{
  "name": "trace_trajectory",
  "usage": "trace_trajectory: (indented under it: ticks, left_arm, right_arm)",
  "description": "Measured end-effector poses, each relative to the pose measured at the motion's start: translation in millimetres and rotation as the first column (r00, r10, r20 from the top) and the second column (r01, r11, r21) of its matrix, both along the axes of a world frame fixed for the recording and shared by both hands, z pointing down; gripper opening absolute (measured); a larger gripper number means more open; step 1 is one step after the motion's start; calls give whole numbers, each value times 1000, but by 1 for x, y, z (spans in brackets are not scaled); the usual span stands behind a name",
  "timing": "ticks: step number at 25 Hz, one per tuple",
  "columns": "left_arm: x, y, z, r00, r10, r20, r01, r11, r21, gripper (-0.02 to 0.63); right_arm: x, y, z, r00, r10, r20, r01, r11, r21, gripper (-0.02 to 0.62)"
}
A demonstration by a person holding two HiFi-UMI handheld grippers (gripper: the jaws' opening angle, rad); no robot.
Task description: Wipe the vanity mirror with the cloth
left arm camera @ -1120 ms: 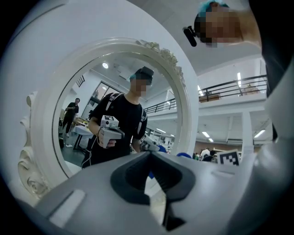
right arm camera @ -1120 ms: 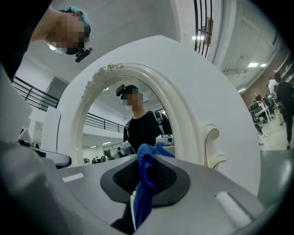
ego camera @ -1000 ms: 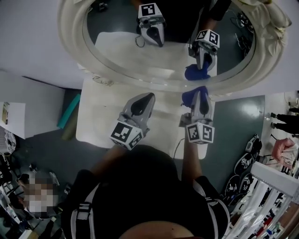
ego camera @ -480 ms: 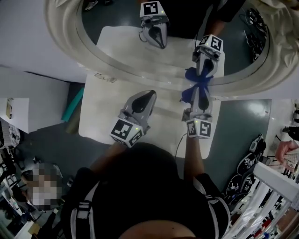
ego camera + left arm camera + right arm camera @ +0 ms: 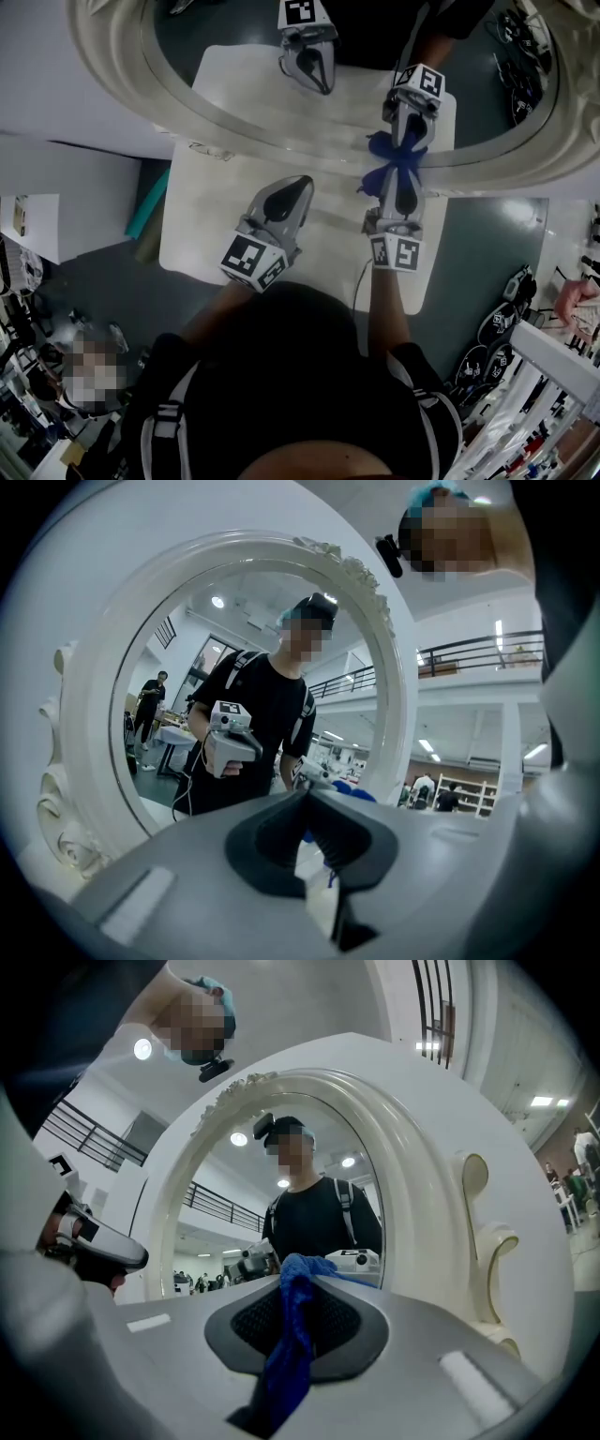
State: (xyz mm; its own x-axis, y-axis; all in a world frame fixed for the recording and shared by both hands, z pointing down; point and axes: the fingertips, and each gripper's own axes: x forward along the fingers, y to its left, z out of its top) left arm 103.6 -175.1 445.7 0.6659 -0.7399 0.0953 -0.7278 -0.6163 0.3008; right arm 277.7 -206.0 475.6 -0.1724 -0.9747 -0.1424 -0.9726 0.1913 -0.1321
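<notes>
1. Blue cloth sits bunched at the tips of the right claw. In the right gripper view the cloth runs lengthwise along the gap of that claw, its crumpled end poking out towards the glass.
2. We see the right claw pinching the cloth tight, jaws closed on the fabric.
3. In the head view the cloth meets its own reflection at the lower right part of the vanity mirror, so it appears pressed against the glass just above the frame.
4. We read the mirror as an oval in a white carved frame, taller than wide, standing on the white counter and facing us.
5. Our left claw hovers over the counter, pointing at the mirror, well apart from the cloth.
6. In its own view the left claw has its jaws pressed together, with nothing between them.
</notes>
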Motion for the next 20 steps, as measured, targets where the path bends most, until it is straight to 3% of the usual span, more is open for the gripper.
trace_trajectory:
  ticks: [8, 20]
  left_arm:
    - [4, -6, -2, 1000, 13, -10, -14, 1000, -9, 9]
    - [3, -12, -4, 999, 20, -25, -20, 1000, -13, 9]
  right_arm:
    - [-6, -5, -7, 998, -41, 46, 39, 998, 50, 43]
    - [-10, -7, -11, 999, -34, 30, 32, 996, 89, 43]
